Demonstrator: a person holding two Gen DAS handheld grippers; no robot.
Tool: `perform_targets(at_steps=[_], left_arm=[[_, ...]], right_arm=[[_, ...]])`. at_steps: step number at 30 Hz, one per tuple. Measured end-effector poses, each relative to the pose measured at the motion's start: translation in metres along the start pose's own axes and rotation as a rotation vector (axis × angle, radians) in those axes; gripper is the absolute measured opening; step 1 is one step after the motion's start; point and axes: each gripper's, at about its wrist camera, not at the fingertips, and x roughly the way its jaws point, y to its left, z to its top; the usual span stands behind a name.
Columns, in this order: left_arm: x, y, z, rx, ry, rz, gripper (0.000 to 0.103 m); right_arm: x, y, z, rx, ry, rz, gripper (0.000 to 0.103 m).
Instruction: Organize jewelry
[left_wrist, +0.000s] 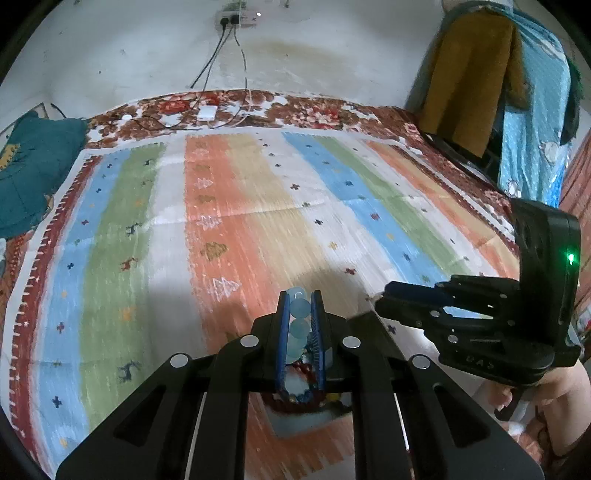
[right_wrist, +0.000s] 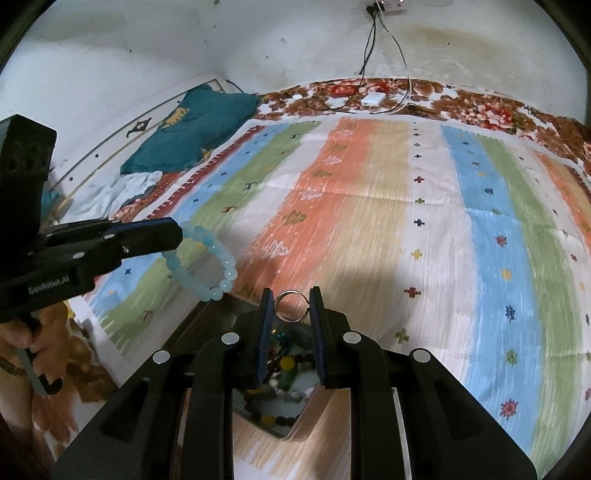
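A pale blue bead bracelet is pinched between the blue pads of my left gripper, which is shut on it. In the right wrist view the same bracelet hangs as a loop from the left gripper above the striped cloth. My right gripper is shut on a silver ring, held upright between its pads. In the left wrist view the right gripper shows from the side at the right. Below both grippers lies a box of mixed jewelry with dark and coloured beads.
A striped mat covers a floral bedspread. A teal pillow lies at the left. Cables and a white charger lie by the far wall. Cloth hangs at the right. A hand holds the left gripper's handle.
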Motion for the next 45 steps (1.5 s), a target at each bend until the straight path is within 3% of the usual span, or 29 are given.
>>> perform_targets(at_steps=[13, 14, 15, 16, 19, 22, 30, 33, 45], left_arm=[[0.000, -0.011, -0.031, -0.017, 0.053, -0.014, 0.012], [-0.001, -0.008, -0.032, -0.031, 0.050, -0.008, 0.014], [-0.003, -0.007, -0.033, -0.038, 0.049, -0.007, 0.016], [-0.005, -0.005, -0.035, -0.046, 0.046, -0.006, 0.018], [-0.008, 0.000, -0.042, -0.057, 0.046, 0.006, 0.021], [-0.010, 0.002, -0.052, -0.059, 0.055, 0.020, 0.029], [-0.023, -0.002, -0.068, -0.036, 0.021, 0.052, 0.060], [-0.027, -0.004, -0.071, -0.018, -0.003, 0.098, 0.066], [-0.050, -0.018, -0.085, 0.022, -0.103, 0.119, 0.095]], right_arm=[[-0.004, 0.014, -0.023, -0.025, 0.037, 0.034, 0.021], [-0.006, 0.016, -0.022, -0.038, 0.027, 0.034, 0.024], [-0.008, 0.017, -0.022, -0.048, 0.018, 0.032, 0.036], [-0.011, 0.018, -0.022, -0.052, 0.009, 0.030, 0.041], [-0.016, 0.017, -0.025, -0.047, -0.001, 0.027, 0.044], [-0.020, 0.017, -0.031, -0.048, -0.005, -0.004, 0.045], [-0.040, 0.012, -0.050, -0.024, -0.042, -0.045, 0.061], [-0.050, 0.012, -0.055, -0.015, -0.075, -0.050, 0.069], [-0.068, 0.024, -0.068, -0.033, -0.138, -0.042, 0.087]])
